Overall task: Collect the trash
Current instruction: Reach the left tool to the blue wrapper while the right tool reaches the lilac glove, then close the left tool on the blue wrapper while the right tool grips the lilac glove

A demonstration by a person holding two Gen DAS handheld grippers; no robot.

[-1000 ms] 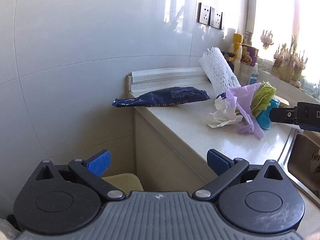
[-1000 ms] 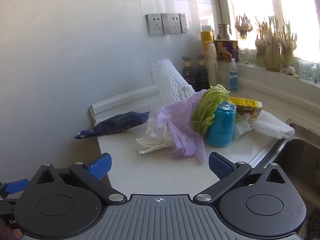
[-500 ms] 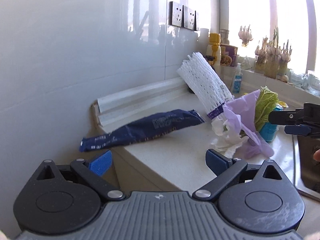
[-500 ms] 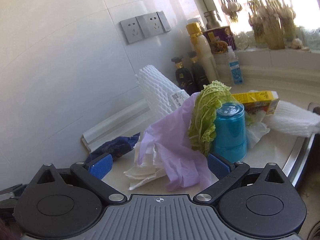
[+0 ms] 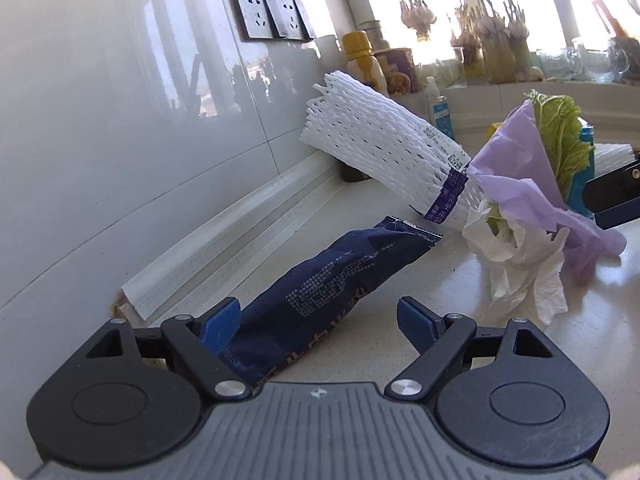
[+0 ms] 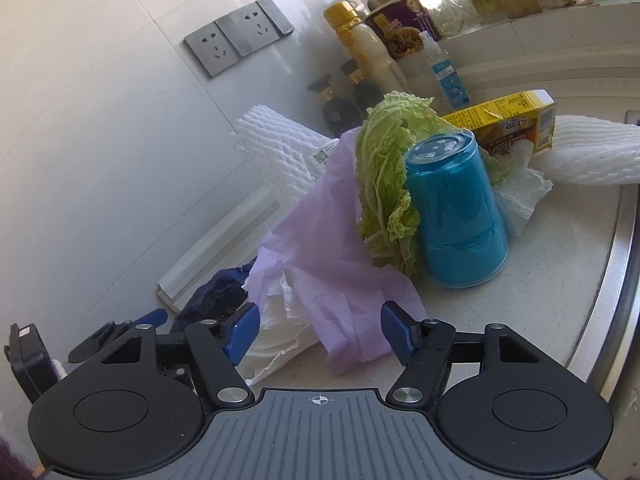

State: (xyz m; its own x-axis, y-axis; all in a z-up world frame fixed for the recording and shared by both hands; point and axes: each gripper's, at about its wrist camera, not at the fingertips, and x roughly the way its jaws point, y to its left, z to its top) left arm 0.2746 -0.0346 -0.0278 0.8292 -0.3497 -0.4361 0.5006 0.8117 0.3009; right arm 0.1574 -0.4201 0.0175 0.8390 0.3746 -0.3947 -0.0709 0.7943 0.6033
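A dark blue snack wrapper (image 5: pixel 336 284) lies on the white counter (image 5: pixel 440 344), its near end between the fingers of my left gripper (image 5: pixel 320 320). Those jaws are closing; the pads do not press on it. My right gripper (image 6: pixel 320 332) straddles the lower end of a lilac plastic bag (image 6: pixel 320 248) and crumpled white paper (image 6: pixel 276 332); its jaws are closing too, with a gap still showing at the right pad. A cabbage leaf (image 6: pixel 384 184) leans on an upturned blue cup (image 6: pixel 456 216). The wrapper (image 6: pixel 216 300) and the left gripper (image 6: pixel 120 328) appear at the left of the right wrist view.
White foam nets (image 5: pixel 384 148) (image 6: pixel 592 152), a yellow carton (image 6: pixel 508 120) and bottles (image 6: pixel 368 48) crowd the back of the counter. A white trim strip (image 5: pixel 240 232) runs along the tiled wall. The steel sink rim (image 6: pixel 616 248) borders the counter on the right.
Both grippers came forward and down to the counter and rolled. The left now has the blue wrapper between its narrowing fingers; the right has reached the lilac bag and paper, fingers narrower.
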